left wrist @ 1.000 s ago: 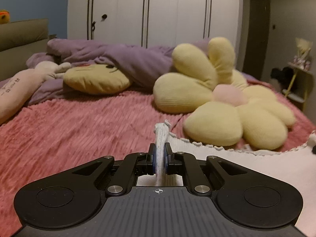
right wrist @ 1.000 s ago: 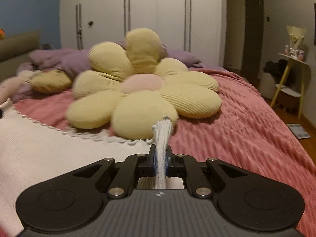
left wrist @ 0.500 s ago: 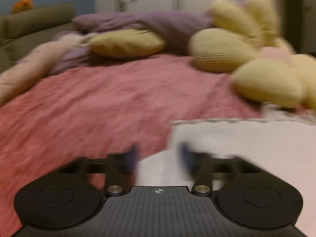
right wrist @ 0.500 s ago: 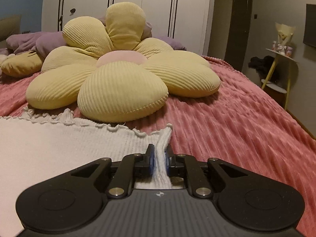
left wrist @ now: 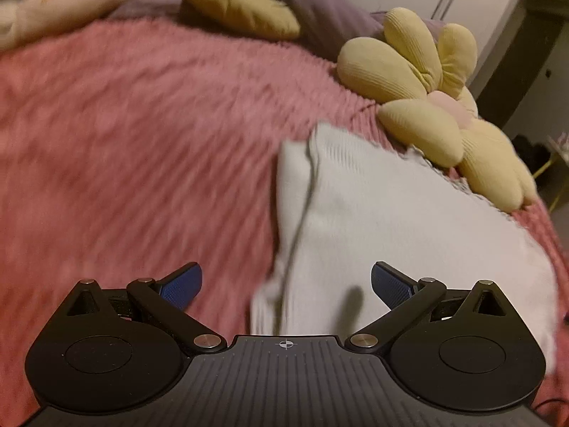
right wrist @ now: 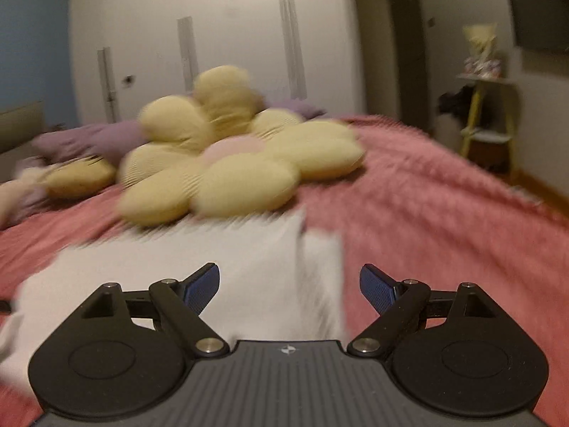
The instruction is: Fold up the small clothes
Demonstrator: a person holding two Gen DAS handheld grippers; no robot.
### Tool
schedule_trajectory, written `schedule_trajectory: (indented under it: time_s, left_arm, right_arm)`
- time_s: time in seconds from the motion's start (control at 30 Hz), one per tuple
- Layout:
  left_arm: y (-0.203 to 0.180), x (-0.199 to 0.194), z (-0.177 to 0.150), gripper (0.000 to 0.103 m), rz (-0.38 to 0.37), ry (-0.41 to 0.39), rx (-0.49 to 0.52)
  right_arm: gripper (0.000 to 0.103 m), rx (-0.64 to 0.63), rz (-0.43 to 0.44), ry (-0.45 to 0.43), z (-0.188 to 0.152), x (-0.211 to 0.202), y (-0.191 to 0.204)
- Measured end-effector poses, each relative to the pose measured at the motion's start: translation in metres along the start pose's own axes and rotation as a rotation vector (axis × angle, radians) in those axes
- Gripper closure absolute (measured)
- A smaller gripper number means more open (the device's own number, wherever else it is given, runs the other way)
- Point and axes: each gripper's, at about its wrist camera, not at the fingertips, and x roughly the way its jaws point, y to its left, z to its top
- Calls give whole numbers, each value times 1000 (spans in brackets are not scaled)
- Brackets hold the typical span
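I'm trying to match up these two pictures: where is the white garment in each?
Left wrist: the white garment fills the lower right, ahead of the open left gripper.
Right wrist: it lies lower left of centre, ahead of the open right gripper.
Shared landmark: the yellow flower cushion behind it.

A home bedroom, seen across a made-up bed

A pink ribbed bedspread (right wrist: pixel 426 195) fills the space ahead of the gripper, with a yellow flower-shaped cushion (right wrist: pixel 227 163) and a crumpled purple duvet (left wrist: pixel 320 17) beyond it; farther back stand tall white wardrobe doors (right wrist: pixel 231 42), and off to the right a small yellow side table (right wrist: pixel 487 121) by the wall
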Motion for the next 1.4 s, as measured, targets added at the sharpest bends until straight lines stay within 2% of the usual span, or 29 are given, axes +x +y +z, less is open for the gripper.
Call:
schedule_trajectory:
  time_s: [0.07, 0.1, 0.13, 0.2, 0.27, 0.37, 0.57, 0.67, 0.83, 1.0, 1.1, 1.27, 1.33, 1.4]
  left_arm:
    - [0, -2, -6, 0, -39, 28, -23]
    - [-2, -3, -7, 0, -44, 32, -25]
    - [-3, -2, -7, 0, -51, 36, -20]
    - [0, 5, -6, 2, -55, 64, -24]
    - [7, 9, -5, 8, -38, 68, -63]
    - [13, 9, -4, 21, -33, 74, -65]
    - [12, 6, -3, 30, -26, 81, -28]
    - [10, 6, -2, 40, -45, 86, -24]
    - [5, 11, 1, 39, -44, 94, 0]
    - [7, 20, 5, 32, -64, 93, -15]
    - [8, 22, 6, 32, -82, 82, -35]
    - [1, 31, 8, 26, -77, 66, -8]
    - [-2, 34, 9, 27, -78, 58, 4]
    - [-3, 35, 11, 40, -99, 56, 12]
  right_arm:
    - [26, -11, 30, 24, -22, -27, 6]
    - [35, -20, 51, 43, -31, -36, 9]
    - [39, -26, 62, 57, -40, -44, 11]
    - [42, -21, 73, 99, -54, -56, 16]
    - [49, 9, 90, 154, -64, -59, 17]
    - [49, 44, 108, 175, -68, -66, 14]
    - [49, 87, 93, 199, -55, -49, 3]
    - [49, 82, 93, 202, -56, -48, 8]
    - [49, 48, 101, 204, -59, -47, 16]
    - [49, 39, 101, 204, -58, -43, 20]
    - [49, 30, 102, 200, -57, -41, 23]
    - [49, 16, 93, 191, -58, -32, 28]
    - [49, 20, 93, 186, -56, -29, 32]
    - [49, 15, 92, 180, -56, -26, 36]
